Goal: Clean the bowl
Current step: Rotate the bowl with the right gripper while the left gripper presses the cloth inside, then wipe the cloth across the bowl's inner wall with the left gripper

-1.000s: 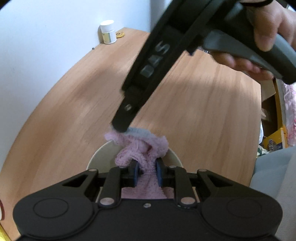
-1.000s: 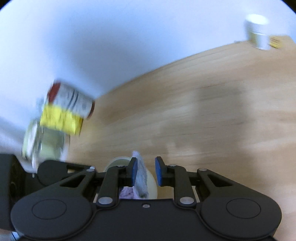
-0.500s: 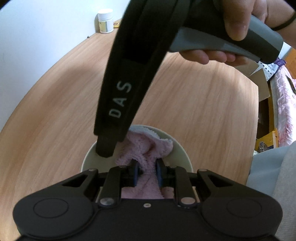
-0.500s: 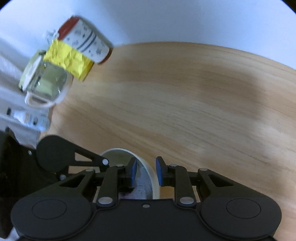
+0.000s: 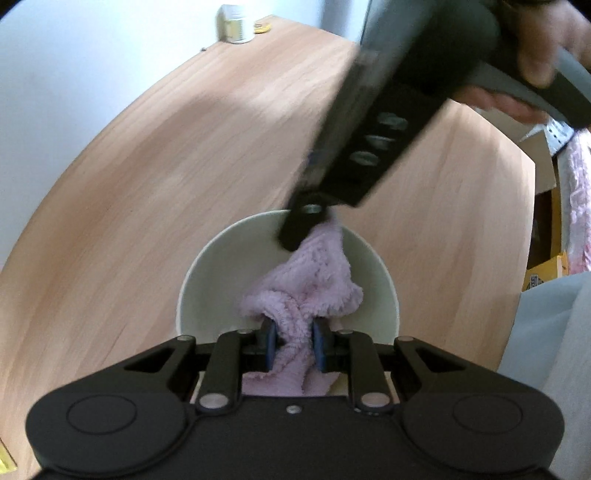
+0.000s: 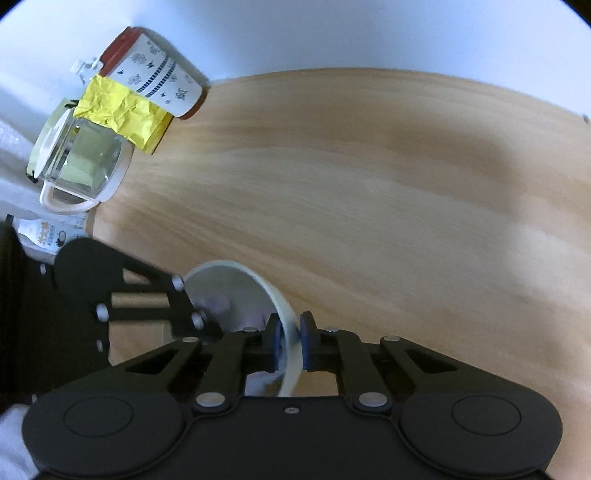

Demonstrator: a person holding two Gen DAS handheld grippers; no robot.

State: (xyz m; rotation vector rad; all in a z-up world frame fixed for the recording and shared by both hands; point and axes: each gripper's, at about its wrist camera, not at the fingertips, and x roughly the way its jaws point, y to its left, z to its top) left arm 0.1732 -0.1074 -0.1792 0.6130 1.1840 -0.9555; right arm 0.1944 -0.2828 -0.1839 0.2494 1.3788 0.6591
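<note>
A pale green-white bowl sits on the round wooden table. My left gripper is shut on a pink fluffy cloth that lies inside the bowl. My right gripper is shut on the bowl's rim, one finger inside and one outside; in the left wrist view it comes down from the upper right onto the far rim, blurred. The cloth shows faintly inside the bowl in the right wrist view.
A white pill jar and a small yellow disc stand at the table's far edge. A glass jug, a yellow packet and a patterned canister stand at the table's left edge. Boxes lie beyond the right edge.
The right gripper has swung from the bowl's left rim to its far right rim and closed on it. The cloth has shifted inside the bowl. The left gripper keeps its hold.
</note>
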